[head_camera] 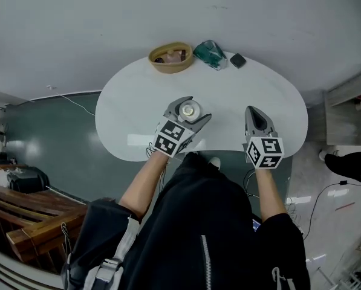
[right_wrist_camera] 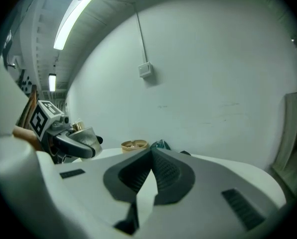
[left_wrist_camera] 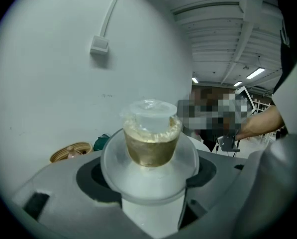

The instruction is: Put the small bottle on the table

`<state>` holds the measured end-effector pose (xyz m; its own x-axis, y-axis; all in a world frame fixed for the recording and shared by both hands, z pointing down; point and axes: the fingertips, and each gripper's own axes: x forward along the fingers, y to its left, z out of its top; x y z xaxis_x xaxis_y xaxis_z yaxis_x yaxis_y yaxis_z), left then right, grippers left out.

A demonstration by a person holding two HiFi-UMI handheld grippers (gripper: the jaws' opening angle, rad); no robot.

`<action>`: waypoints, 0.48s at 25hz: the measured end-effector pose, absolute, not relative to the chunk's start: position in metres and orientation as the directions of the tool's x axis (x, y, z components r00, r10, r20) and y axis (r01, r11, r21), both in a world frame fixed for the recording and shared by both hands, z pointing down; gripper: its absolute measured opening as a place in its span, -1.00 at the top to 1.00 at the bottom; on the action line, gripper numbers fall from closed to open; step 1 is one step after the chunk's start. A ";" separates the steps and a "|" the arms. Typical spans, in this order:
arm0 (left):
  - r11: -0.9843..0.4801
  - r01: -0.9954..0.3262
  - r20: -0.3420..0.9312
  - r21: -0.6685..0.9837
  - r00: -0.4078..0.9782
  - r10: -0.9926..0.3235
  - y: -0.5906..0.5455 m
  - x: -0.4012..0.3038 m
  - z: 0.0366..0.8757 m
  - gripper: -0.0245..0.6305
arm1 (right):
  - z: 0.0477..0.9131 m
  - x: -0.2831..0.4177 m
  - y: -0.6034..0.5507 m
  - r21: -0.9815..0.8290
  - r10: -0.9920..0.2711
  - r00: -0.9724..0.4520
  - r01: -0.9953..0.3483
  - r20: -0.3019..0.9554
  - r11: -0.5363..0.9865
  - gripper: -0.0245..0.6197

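The small bottle (head_camera: 188, 109), pale with a gold collar and a clear cap, sits between the jaws of my left gripper (head_camera: 191, 113) over the near middle of the white table (head_camera: 132, 119). In the left gripper view the bottle (left_wrist_camera: 149, 136) fills the centre, with both jaws closed against its round body. The right gripper view shows it from the side (right_wrist_camera: 79, 127), lifted a little above the tabletop. My right gripper (head_camera: 251, 110) hovers over the table's near right part, its jaws shut together (right_wrist_camera: 151, 152) with nothing in them.
At the table's far edge stand a wicker basket (head_camera: 171, 57) holding small things, a teal bag (head_camera: 210, 53) and a small dark object (head_camera: 237, 60). A wooden bench (head_camera: 23, 213) lies to the left on the floor. Someone's shoe (head_camera: 348, 164) shows at the right.
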<state>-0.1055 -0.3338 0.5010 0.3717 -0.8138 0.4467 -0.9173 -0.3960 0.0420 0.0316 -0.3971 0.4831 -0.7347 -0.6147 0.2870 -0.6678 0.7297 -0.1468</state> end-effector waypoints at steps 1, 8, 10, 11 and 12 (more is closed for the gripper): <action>-0.397 -0.917 0.446 0.040 0.372 -0.814 -0.337 -0.108 0.500 -0.12 | 0.481 0.027 -0.400 -0.148 -0.612 -0.738 -0.665 0.284 0.732 0.92; -0.422 -0.905 0.456 0.052 0.398 -0.796 -0.353 -0.118 0.504 -0.12 | 0.470 0.019 -0.414 -0.138 -0.633 -0.725 -0.680 0.272 0.720 0.92; -0.435 -0.898 0.465 0.059 0.410 -0.784 -0.354 -0.115 0.510 -0.12 | 0.474 0.023 -0.415 -0.134 -0.636 -0.716 -0.688 0.288 0.714 0.92; -0.443 -0.894 0.472 0.063 0.418 -0.776 -0.354 -0.112 0.513 -0.12 | 0.477 0.026 -0.414 -0.134 -0.638 -0.711 -0.692 0.296 0.709 0.92; -0.451 -0.890 0.479 0.068 0.426 -0.767 -0.353 -0.109 0.517 -0.12 | 0.479 0.029 -0.413 -0.134 -0.641 -0.705 -0.697 0.303 0.704 0.92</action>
<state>-0.1094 -0.3527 0.5175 0.4259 -0.7673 0.4794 -0.8898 -0.4511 0.0684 0.0285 -0.4126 0.4790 -0.7053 -0.6409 0.3029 -0.6974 0.7040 -0.1342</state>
